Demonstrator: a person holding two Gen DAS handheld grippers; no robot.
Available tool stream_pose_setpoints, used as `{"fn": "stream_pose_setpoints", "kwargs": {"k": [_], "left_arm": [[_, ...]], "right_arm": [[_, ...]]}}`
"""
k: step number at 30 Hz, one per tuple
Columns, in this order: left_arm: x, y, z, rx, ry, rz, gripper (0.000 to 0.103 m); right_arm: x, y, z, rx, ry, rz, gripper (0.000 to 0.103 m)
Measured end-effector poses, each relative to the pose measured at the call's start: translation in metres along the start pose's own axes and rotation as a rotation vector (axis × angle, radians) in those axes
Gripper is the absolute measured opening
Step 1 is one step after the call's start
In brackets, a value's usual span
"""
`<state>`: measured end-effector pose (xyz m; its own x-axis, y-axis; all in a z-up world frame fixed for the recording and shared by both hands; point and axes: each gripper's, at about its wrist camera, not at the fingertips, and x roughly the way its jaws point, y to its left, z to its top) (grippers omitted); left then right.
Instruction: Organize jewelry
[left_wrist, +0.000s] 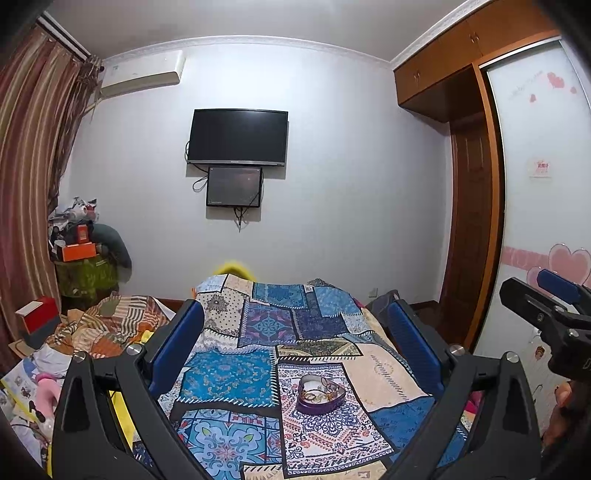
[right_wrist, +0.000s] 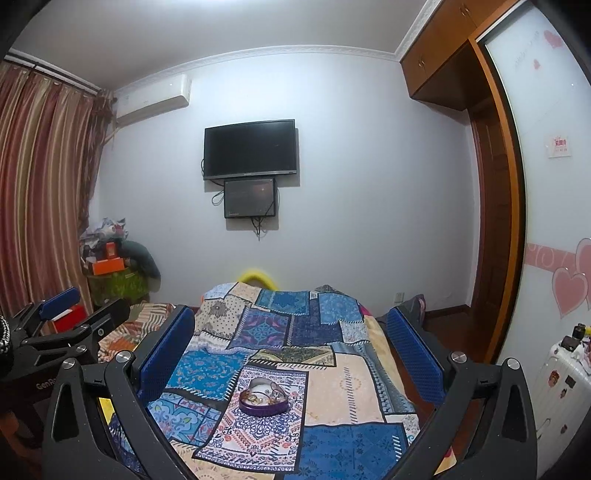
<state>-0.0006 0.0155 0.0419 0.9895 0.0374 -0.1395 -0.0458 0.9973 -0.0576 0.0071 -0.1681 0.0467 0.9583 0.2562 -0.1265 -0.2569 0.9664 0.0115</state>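
A purple heart-shaped jewelry tin (left_wrist: 320, 397) sits on the patchwork bedspread (left_wrist: 229, 376), holding several gold bracelets and rings. It also shows in the right wrist view (right_wrist: 263, 400). My left gripper (left_wrist: 295, 350) is open and empty, held above and short of the tin. My right gripper (right_wrist: 291, 354) is open and empty at about the same distance. The right gripper shows at the right edge of the left wrist view (left_wrist: 554, 306); the left gripper shows at the left edge of the right wrist view (right_wrist: 70, 314).
The bed runs toward a wall with a mounted TV (left_wrist: 238, 136). Cluttered bedding and boxes (left_wrist: 40, 314) lie left of the bed. A wardrobe with a sliding door (left_wrist: 535, 203) stands on the right, and a white radiator-like unit (right_wrist: 561, 373) is at lower right.
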Motion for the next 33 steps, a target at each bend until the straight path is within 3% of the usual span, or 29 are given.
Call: {"fn": "stream_pose_setpoints", "kwargs": {"k": [33], "left_arm": [[0.0062, 0.0007, -0.0042, 0.011, 0.036, -0.052, 0.100]], "right_arm": [[0.0043, -0.0016, 0.0013, 0.009, 0.029, -0.003, 0.103]]}}
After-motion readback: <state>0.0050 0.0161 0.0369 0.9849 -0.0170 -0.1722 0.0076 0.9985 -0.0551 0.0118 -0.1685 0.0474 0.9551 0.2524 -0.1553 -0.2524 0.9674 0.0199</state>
